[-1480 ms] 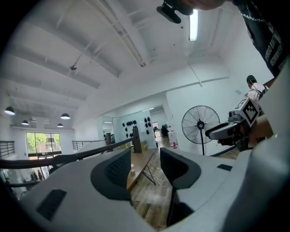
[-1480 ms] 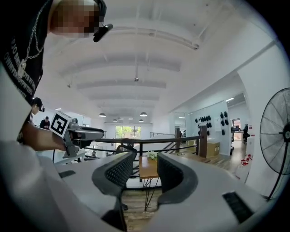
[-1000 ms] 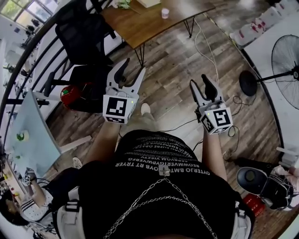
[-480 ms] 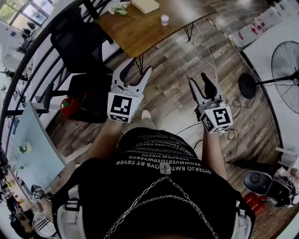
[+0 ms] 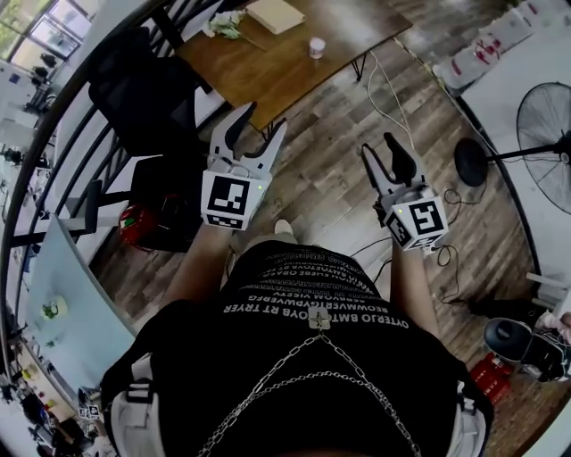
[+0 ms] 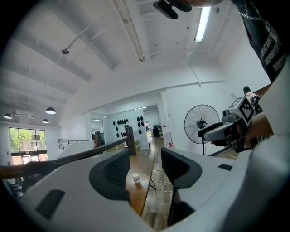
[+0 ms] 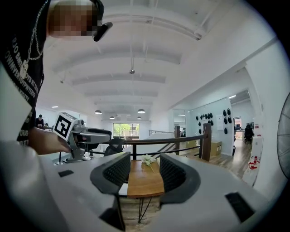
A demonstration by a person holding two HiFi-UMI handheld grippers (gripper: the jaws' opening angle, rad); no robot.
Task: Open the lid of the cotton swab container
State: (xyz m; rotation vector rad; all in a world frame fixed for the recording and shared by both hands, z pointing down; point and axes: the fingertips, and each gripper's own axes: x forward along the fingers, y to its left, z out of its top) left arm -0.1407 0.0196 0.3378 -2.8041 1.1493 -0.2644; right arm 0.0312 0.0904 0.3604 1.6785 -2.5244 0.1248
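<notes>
A small white cotton swab container (image 5: 316, 47) with a pinkish lid stands on the wooden table (image 5: 268, 62) ahead of me; it also shows far off in the left gripper view (image 6: 136, 180), between the jaws' line of sight. My left gripper (image 5: 256, 130) is held out over the floor, open and empty. My right gripper (image 5: 382, 155) is beside it, also open with nothing between its pads. Both are well short of the table. Each gripper shows in the other's view: the right gripper (image 6: 213, 132), the left gripper (image 7: 93, 134).
A black office chair (image 5: 147, 80) stands left of the table. A tan book (image 5: 275, 14) and white crumpled stuff (image 5: 223, 22) lie on the table. A standing fan (image 5: 544, 116) and cables (image 5: 393, 98) are on the wooden floor at right. A railing (image 5: 53, 152) runs along the left.
Both grippers have moved forward toward the table, and the table with the container has come nearer in the head view. Their jaws look unchanged.
</notes>
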